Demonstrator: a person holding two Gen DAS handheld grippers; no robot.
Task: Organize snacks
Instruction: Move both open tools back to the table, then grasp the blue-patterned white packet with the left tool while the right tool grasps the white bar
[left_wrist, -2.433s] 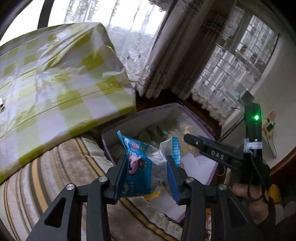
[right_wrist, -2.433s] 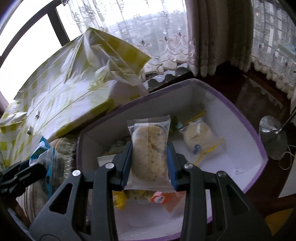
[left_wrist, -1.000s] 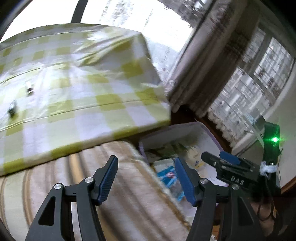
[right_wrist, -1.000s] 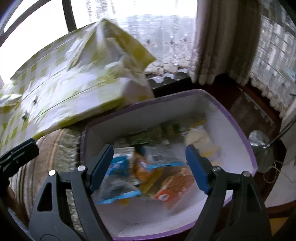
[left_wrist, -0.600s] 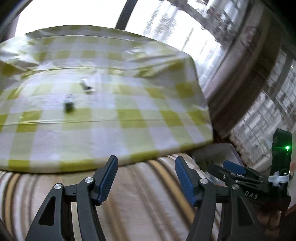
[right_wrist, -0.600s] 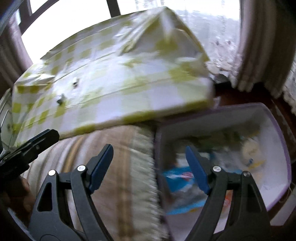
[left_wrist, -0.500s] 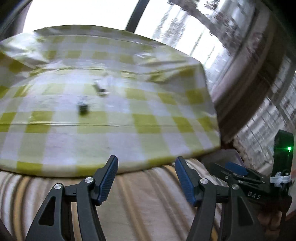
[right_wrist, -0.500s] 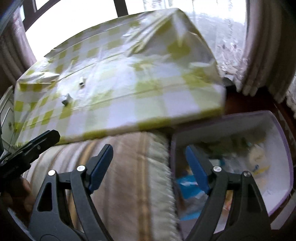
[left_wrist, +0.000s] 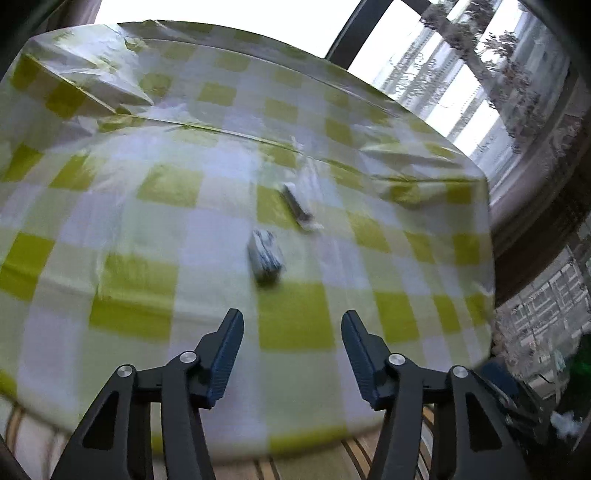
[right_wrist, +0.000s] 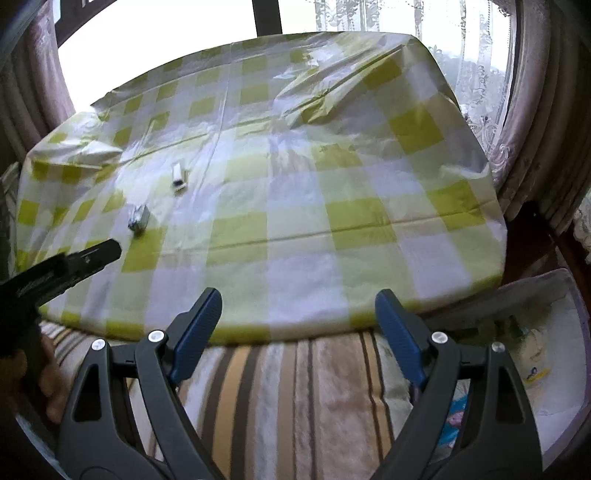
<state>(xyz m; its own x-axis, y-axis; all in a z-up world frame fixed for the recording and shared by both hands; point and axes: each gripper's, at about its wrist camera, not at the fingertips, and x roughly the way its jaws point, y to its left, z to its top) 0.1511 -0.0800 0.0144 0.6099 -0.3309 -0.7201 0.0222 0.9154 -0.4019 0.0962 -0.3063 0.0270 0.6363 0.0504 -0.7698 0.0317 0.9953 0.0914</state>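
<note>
- Two grippers, both mine: left gripper (left_wrist: 291, 345) with nothing between its jaws as they close; right gripper (right_wrist: 297, 325) spread wide, also empty.
- Beyond them, small wrapped snack (left_wrist: 265, 256) lies mid-cloth on the checked tablecloth (left_wrist: 166, 184).
- Slim dark packet (left_wrist: 297, 208) just past it.
- Snack bin (right_wrist: 554, 369) sits below the cloth's right edge.

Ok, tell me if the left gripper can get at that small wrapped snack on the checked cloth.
Probably yes. The small wrapped snack lies alone on the checked cloth, straight ahead of the left gripper; its jaws are empty, though closing, and nothing lies between.
</note>
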